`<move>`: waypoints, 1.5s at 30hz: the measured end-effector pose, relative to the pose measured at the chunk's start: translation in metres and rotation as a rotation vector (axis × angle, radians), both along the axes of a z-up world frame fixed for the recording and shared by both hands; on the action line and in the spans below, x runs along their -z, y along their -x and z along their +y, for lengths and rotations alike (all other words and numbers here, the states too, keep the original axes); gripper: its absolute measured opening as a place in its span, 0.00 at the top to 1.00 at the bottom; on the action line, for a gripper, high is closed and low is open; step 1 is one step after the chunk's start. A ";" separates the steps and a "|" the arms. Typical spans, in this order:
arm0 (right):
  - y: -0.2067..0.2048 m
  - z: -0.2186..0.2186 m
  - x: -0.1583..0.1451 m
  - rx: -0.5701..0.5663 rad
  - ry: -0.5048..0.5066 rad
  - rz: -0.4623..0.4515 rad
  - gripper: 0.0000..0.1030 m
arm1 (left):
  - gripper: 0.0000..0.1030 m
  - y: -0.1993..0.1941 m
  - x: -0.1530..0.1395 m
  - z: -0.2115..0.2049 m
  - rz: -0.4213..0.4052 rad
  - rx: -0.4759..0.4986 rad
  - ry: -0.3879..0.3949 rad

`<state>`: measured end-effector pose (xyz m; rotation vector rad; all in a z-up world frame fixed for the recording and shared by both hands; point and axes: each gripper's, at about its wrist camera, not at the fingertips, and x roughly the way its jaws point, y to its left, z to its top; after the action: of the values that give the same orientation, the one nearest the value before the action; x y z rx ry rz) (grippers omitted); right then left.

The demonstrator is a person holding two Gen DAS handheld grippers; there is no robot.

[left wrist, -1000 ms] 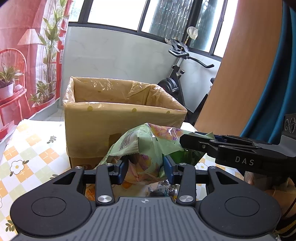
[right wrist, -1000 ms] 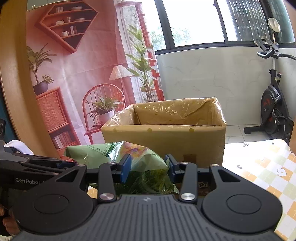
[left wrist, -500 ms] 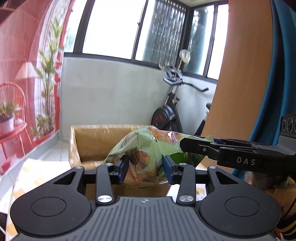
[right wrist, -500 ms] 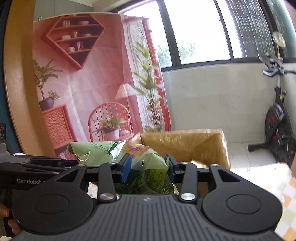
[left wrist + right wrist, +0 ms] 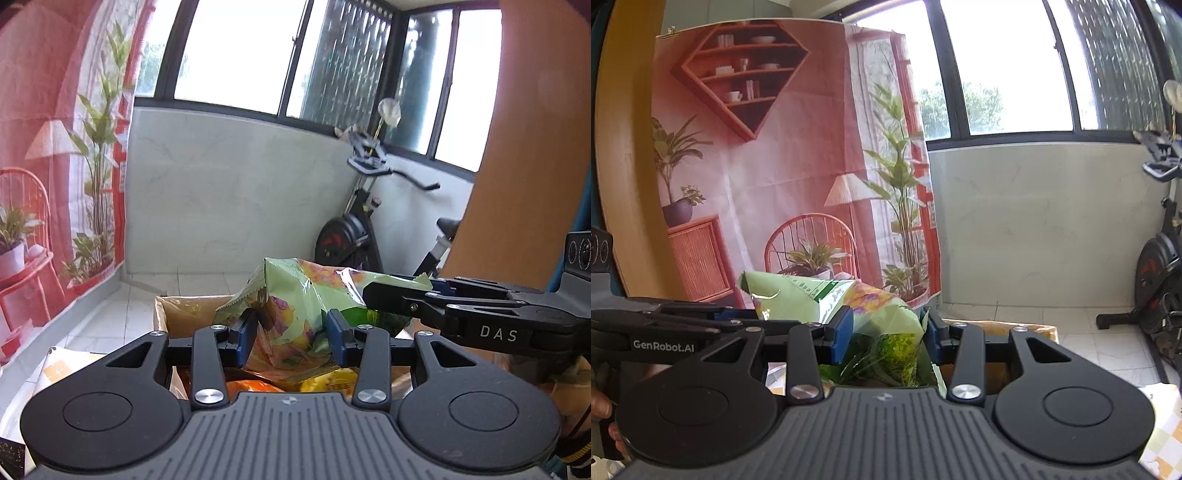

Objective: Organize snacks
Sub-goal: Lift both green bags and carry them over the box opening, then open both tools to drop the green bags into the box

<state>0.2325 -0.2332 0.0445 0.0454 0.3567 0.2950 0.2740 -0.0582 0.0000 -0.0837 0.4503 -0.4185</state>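
While both grippers pinch green snack bag [image 5: 295, 295], I carry it above cardboard box [image 5: 184, 314]. Left gripper [image 5: 291, 332] and right gripper [image 5: 886, 332] part-closed on bag ends. Next: lower past box rim, release together.

Left claw [image 5: 291, 332]: blue pads part closed, pressing crumpled green snack bag [image 5: 295, 295] from both sides, pointing somewhat downward. Right claw [image 5: 886, 332]: blue pads likewise clamped on same bag's other end, tilted slightly down. Claws meet at roughly right angle: right claw enters left wrist view from right edge, left claw enters right wrist view from left edge. Fingers of person's hand [image 5: 602, 413] visible at lower left of right wrist view.
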 end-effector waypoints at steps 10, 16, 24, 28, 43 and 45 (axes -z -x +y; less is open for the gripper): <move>-0.083 -0.002 0.034 0.011 0.084 0.067 0.58 | 0.57 -0.056 0.024 0.003 0.078 -0.021 -0.044; -0.109 -0.013 0.054 0.042 0.096 0.110 0.58 | 0.57 -0.078 0.039 -0.004 0.131 -0.015 -0.066; -0.114 -0.032 0.074 0.124 0.085 0.164 0.53 | 0.32 -0.079 0.047 0.005 0.185 -0.076 -0.095; -0.101 -0.041 0.074 0.134 0.067 0.164 0.53 | 0.32 -0.063 0.040 0.009 0.163 -0.088 -0.118; -0.007 -0.037 0.067 0.121 -0.013 0.134 0.53 | 0.32 0.027 0.020 0.021 0.072 -0.145 -0.163; 0.009 -0.039 0.066 0.106 -0.022 0.119 0.53 | 0.32 0.041 0.022 0.024 0.065 -0.148 -0.179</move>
<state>0.2233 -0.2717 -0.0214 0.1037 0.4675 0.1921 0.2328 -0.0338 -0.0223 0.0429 0.5403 -0.2290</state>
